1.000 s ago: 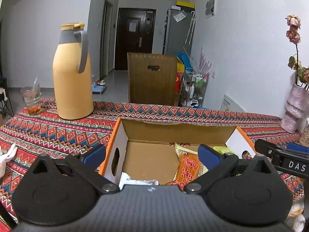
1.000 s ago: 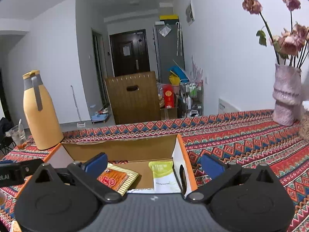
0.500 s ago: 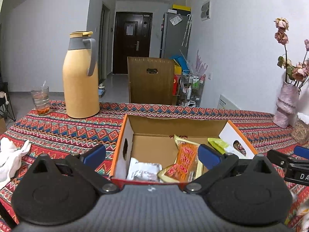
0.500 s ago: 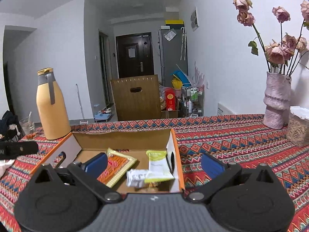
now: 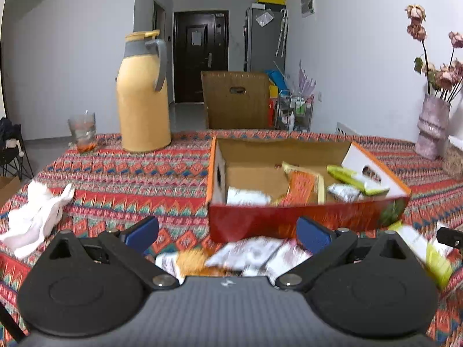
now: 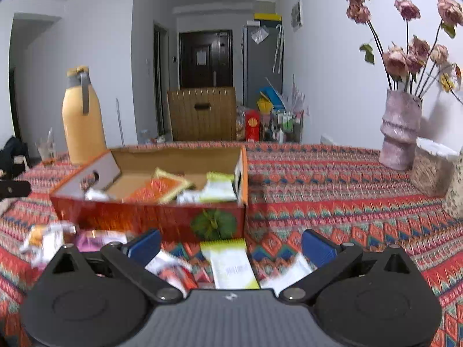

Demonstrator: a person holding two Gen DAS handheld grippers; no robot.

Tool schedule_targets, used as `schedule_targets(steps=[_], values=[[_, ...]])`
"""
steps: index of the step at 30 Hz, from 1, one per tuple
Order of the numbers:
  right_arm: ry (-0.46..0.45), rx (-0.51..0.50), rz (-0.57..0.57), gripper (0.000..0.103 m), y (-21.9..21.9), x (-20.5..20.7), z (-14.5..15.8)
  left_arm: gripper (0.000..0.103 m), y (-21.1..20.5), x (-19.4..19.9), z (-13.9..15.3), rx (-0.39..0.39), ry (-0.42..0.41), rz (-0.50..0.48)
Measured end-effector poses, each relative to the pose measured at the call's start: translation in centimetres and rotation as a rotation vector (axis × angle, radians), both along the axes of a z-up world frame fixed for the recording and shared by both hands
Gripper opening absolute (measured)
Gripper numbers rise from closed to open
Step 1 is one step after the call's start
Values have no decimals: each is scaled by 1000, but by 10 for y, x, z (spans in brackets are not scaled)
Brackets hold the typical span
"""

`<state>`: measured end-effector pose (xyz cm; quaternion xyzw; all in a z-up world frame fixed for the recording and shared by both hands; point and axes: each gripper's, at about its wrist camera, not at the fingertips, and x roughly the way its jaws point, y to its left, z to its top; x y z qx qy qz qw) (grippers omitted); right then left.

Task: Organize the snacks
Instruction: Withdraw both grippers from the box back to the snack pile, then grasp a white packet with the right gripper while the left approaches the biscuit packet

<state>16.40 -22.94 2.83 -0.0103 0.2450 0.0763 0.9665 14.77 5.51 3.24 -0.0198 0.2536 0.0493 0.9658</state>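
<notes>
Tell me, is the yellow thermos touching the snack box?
Apart. The left wrist view shows a strip of patterned tablecloth between the yellow thermos and the left wall of the snack box.

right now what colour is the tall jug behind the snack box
Pale yellow-orange jug with a grey collar and handle, clearest in the left wrist view.

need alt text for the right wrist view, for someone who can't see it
Open tongs hover empty over loose snack packets on a patterned tablecloth, just in front of an open box that already holds several snacks. Behind stand a yellow jug at left and a vase of dried roses at right.
</notes>
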Motion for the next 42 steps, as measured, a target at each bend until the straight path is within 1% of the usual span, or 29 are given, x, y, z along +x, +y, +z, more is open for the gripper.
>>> schedule_targets(steps=[3,6,8,10,14,19,24,27,32,34,36,37,38,40,41,42], values=[[36,-6,-10,103,-6,-10,-16,103,4,-9,-13,-11,20,6],[65,3,-26,103,-14,-17,-29,103,5,-15,-24,-24,20,5],[79,19,-39,103,-20,-20,-36,103,4,-15,-30,-9,8,23],[84,27,-52,103,-25,-22,-40,103,2,-14,-34,9,3,38],[81,32,-78,103,-32,-20,-43,103,6,-13,-38,-2,6,49],[82,25,-128,103,-43,-6,-42,103,11,-11,-41,-23,10,63],[96,32,-162,103,-52,20,-41,103,12,-11,-44,-28,14,68],[111,44,-177,100,-55,34,-44,103,11,-10,-45,-28,16,66],[134,89,-184,85,-58,43,-57,103,12,-8,-47,-39,30,65],[136,107,-185,81,-59,43,-60,103,13,-7,-47,-41,33,66],[131,100,-188,75,-57,41,-62,103,13,-7,-47,-43,34,68],[136,87,-187,68,-55,40,-64,103,13,-7,-47,-43,33,68],[140,74,-182,56,-52,40,-66,103,13,-7,-47,-43,33,69],[140,53,-163,45,-47,39,-66,103,13,-6,-48,-43,35,70],[131,50,-154,36,-46,38,-65,103,13,-6,-48,-43,35,71],[124,48,-152,32,-46,37,-64,103,13,-6,-48,-43,36,71]])
